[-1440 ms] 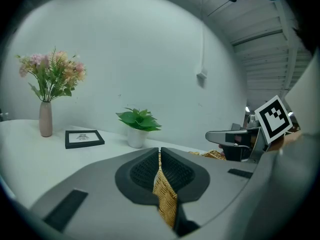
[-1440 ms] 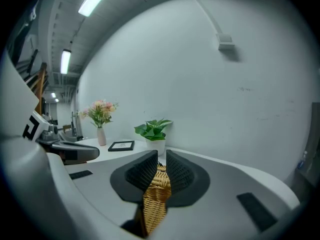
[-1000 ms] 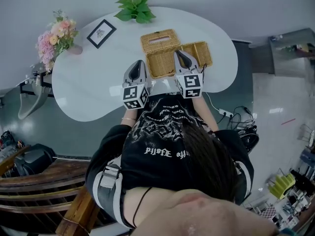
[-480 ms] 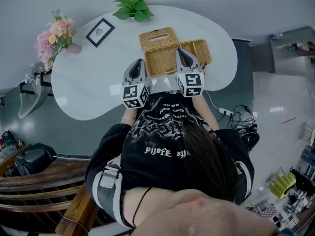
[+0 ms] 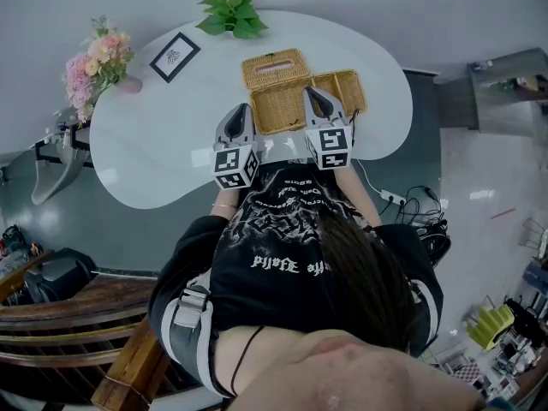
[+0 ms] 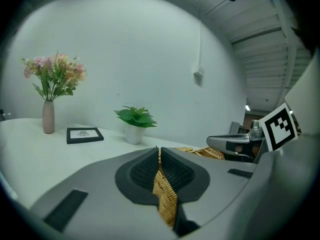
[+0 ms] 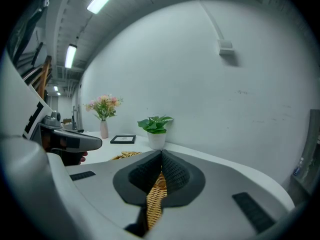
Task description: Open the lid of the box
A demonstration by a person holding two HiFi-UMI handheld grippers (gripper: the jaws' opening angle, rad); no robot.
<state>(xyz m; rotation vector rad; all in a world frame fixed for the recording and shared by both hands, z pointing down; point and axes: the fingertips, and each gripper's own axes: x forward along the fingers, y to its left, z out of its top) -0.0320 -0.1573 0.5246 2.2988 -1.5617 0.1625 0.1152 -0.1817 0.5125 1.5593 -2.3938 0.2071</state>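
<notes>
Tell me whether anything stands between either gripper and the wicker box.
Nothing visible stands in the way. The left gripper and the right gripper are each shut on a wicker edge of the box, with the weave pinched directly between their pads.

You have clear passage on the left: the bench (image 5: 154, 144) lies bare from the wicker box (image 5: 278, 110) to its left edge. Far left, the picture frame (image 5: 176, 57) and the vase of flowers (image 5: 101, 65) stand in the way. The potted plant (image 5: 233, 14) blocks the far edge, behind the lid (image 5: 276, 68). Right of the box, another wicker piece (image 5: 344, 91) fills the bench.
</notes>
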